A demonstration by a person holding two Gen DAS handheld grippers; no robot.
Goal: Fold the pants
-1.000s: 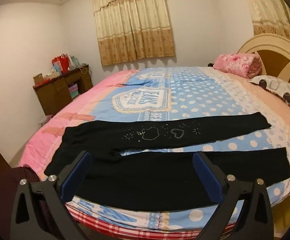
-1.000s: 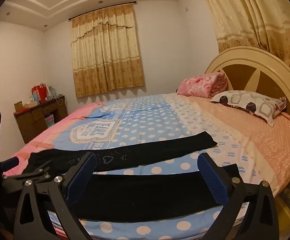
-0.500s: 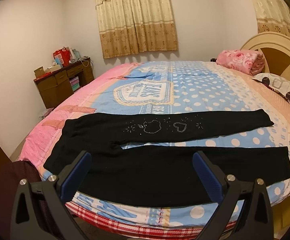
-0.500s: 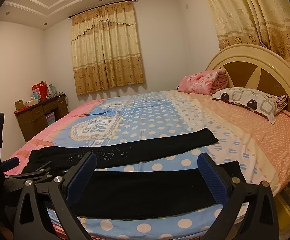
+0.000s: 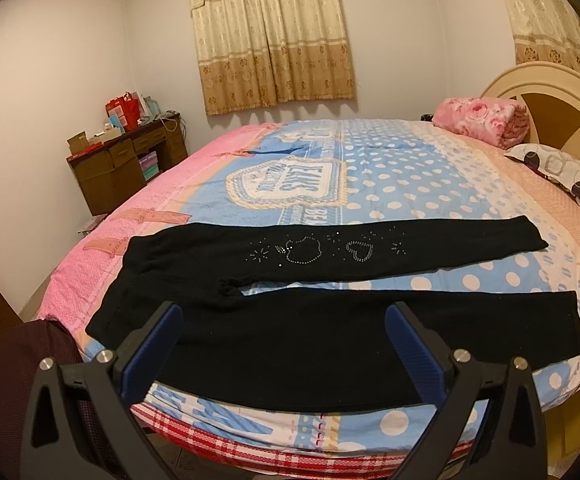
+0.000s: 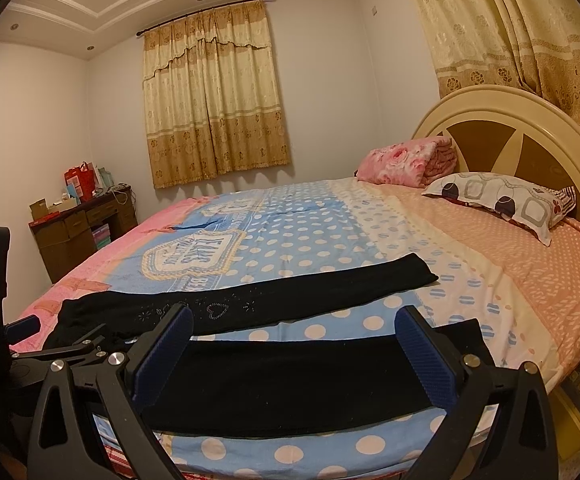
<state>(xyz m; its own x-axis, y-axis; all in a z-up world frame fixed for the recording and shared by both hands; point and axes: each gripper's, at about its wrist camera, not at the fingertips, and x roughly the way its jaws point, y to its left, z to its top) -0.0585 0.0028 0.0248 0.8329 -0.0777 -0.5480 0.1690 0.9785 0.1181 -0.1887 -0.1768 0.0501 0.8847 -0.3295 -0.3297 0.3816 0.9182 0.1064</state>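
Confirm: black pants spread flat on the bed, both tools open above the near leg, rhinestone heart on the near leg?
Not quite. The left wrist view shows the rhinestone heart on the far leg of the black pants. The rest holds: left tool and right tool open.

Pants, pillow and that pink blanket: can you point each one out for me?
Pants [image 5: 330, 340]: left wrist view, on the near leg.
Pillow [image 6: 502, 200]: right wrist view, middle of its patterned cover.
Pink blanket [image 6: 406, 162]: right wrist view, on its folded flowered top.

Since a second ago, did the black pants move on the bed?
No. The pants lie spread flat, sparkly leg just below the bedspread badge as before. Only the camera view shifted.
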